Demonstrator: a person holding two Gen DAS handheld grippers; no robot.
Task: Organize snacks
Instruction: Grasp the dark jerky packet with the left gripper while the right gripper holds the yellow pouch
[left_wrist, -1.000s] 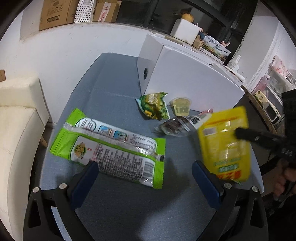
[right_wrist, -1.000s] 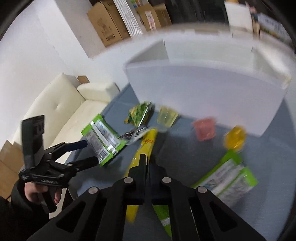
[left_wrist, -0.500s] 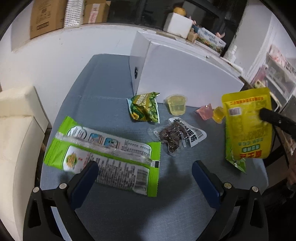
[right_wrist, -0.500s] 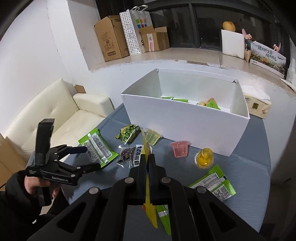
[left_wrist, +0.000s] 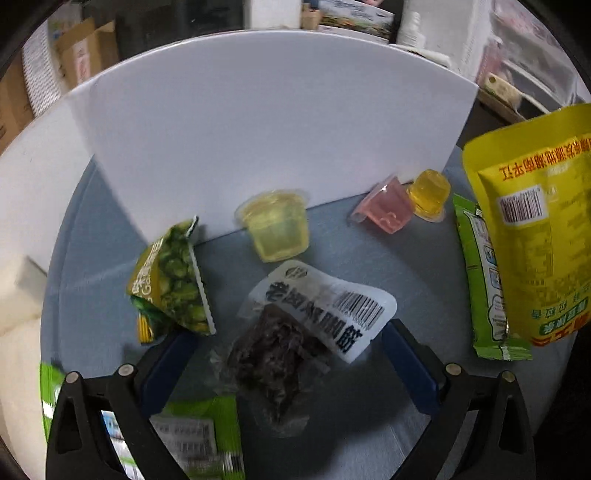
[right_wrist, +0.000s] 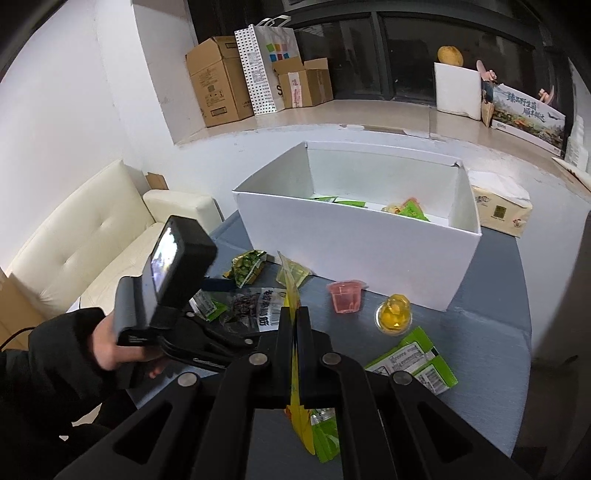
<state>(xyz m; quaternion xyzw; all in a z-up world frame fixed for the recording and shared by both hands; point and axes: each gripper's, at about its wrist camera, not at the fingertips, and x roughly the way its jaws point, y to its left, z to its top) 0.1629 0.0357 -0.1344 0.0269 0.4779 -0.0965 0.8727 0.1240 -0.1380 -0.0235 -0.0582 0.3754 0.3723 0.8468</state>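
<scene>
My right gripper (right_wrist: 294, 314) is shut on a yellow snack pouch (right_wrist: 293, 354), held edge-on above the table; the pouch also hangs at the right of the left wrist view (left_wrist: 535, 229). My left gripper (left_wrist: 284, 343) is open, its blue fingers (left_wrist: 168, 363) either side of a clear packet of dark dried snack (left_wrist: 291, 339) on the grey-blue table (left_wrist: 362, 258). A green pea bag (left_wrist: 170, 288), a pale yellow jelly cup (left_wrist: 275, 225), a pink jelly cup (left_wrist: 386, 208) and an orange jelly cup (left_wrist: 430, 194) lie before the white box (right_wrist: 354, 243).
The white box holds several snacks (right_wrist: 406, 210). Green packets lie at the table's right (right_wrist: 410, 360) and near left (left_wrist: 192, 439). A cream sofa (right_wrist: 85, 236) stands left of the table. A tissue pack (right_wrist: 498, 206) sits behind the box. Cardboard boxes (right_wrist: 218, 85) line the ledge.
My left gripper has moved forward and low, from over the long green packets to straddling the dark snack packet. My right gripper has kept the yellow pouch raised, closer to the box.
</scene>
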